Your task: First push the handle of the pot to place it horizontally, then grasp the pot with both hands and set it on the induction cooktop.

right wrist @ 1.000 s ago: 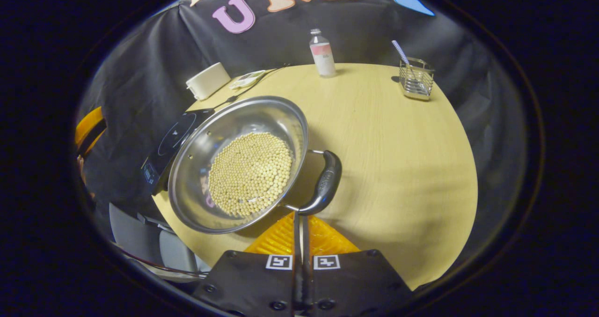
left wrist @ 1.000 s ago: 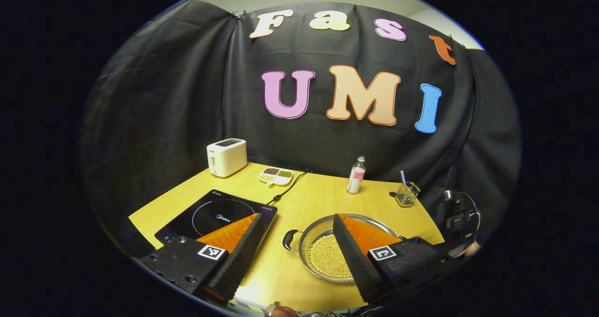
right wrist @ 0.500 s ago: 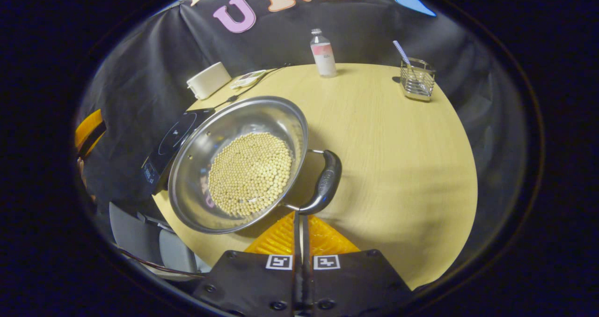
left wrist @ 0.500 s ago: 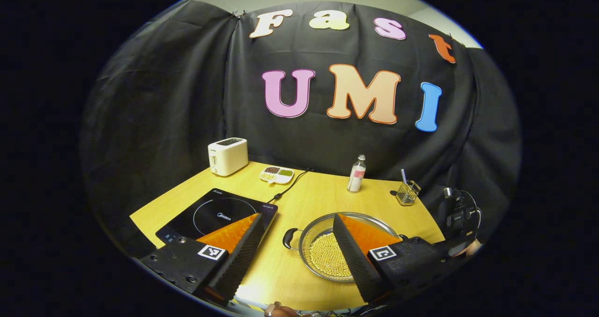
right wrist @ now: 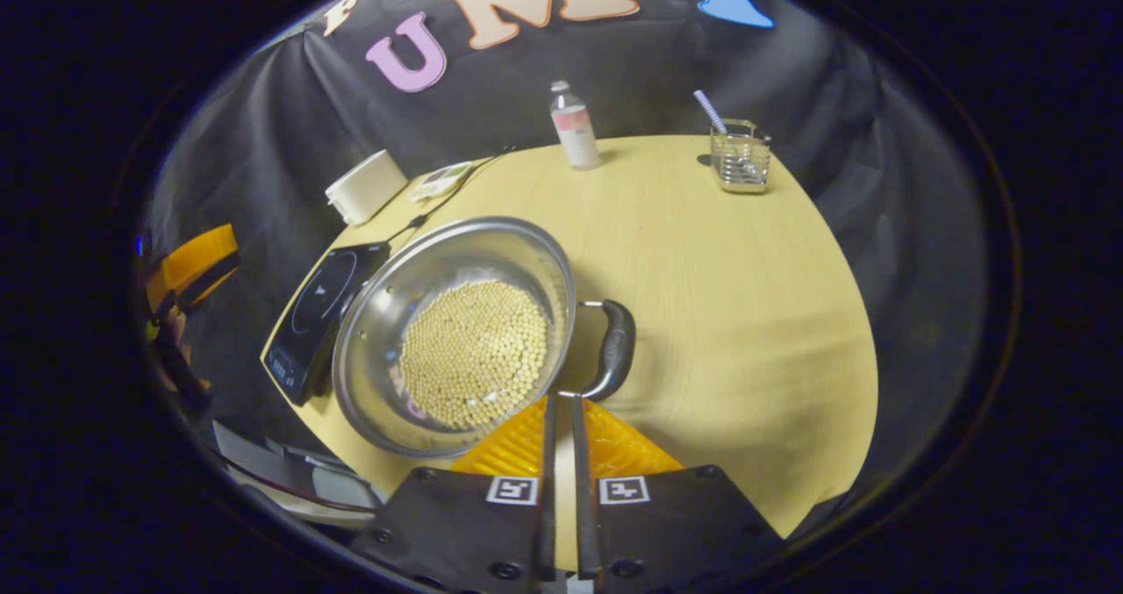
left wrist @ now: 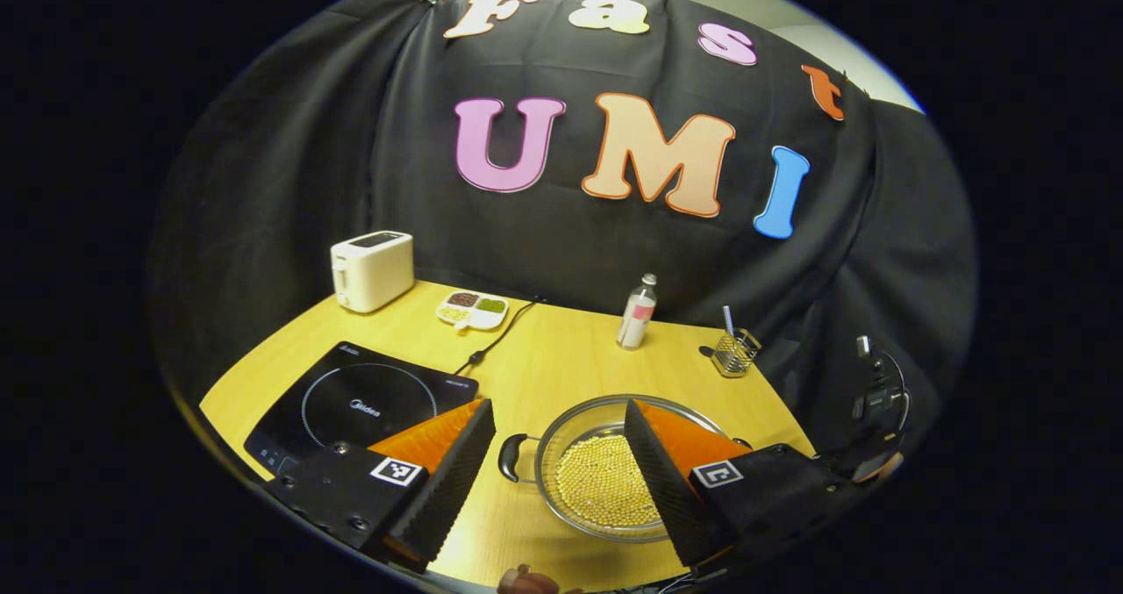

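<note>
A steel pot (right wrist: 456, 331) full of pale beans sits on the yellow table, right of the black induction cooktop (right wrist: 316, 309). Its near dark handle (right wrist: 614, 348) lies just ahead of my right gripper (right wrist: 562, 398), whose fingers stand almost together with a thin slit and nothing between them. In the left gripper view the pot (left wrist: 597, 480) lies low between the fingers, its left handle (left wrist: 509, 458) facing the cooktop (left wrist: 360, 401). My left gripper (left wrist: 556, 405) hangs wide open above the table's front. The right finger hides part of the pot.
At the back stand a white toaster (left wrist: 373, 269), a small divided dish (left wrist: 474, 309), a bottle (left wrist: 636, 313) and a wire holder (left wrist: 735, 353). A black cord (left wrist: 496, 339) runs from the cooktop to the wall. The table's right half (right wrist: 746, 313) is bare wood.
My right gripper has drawn back a little from the pot handle, and the slit between its fingers has widened slightly. The left gripper has shifted and now frames the pot more centrally.
</note>
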A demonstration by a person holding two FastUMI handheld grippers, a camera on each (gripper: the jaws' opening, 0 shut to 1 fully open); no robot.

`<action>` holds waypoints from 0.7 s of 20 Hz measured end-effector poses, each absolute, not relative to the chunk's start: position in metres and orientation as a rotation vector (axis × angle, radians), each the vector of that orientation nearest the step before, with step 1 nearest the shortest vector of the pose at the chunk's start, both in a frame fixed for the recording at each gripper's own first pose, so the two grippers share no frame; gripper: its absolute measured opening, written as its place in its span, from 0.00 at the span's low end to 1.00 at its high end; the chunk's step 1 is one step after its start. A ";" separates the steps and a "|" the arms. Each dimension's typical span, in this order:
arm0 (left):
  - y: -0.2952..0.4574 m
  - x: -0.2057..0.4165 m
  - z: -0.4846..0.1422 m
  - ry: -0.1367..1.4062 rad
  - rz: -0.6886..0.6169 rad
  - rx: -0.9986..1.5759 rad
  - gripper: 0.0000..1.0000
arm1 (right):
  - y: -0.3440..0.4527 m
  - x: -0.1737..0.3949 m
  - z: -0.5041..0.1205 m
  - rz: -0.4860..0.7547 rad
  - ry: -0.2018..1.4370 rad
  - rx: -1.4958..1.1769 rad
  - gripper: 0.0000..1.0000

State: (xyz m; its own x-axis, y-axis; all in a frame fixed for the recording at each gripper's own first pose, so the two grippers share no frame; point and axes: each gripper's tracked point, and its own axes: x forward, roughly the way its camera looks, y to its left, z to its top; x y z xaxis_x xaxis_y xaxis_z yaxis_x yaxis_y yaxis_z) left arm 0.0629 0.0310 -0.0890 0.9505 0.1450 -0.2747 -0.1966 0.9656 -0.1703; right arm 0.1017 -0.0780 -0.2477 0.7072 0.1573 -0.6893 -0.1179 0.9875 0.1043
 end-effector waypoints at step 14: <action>0.059 0.116 -0.190 0.467 0.060 -0.183 0.97 | -0.088 0.145 -0.253 -0.052 0.733 0.138 1.00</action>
State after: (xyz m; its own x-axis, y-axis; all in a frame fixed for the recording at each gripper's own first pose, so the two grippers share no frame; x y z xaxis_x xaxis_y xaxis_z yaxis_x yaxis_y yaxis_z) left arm 0.1159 0.0588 -0.1899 0.8913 0.0162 -0.4531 -0.0997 0.9819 -0.1610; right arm 0.1447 -0.0884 -0.2532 0.7425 0.0010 -0.6698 0.0957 0.9896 0.1076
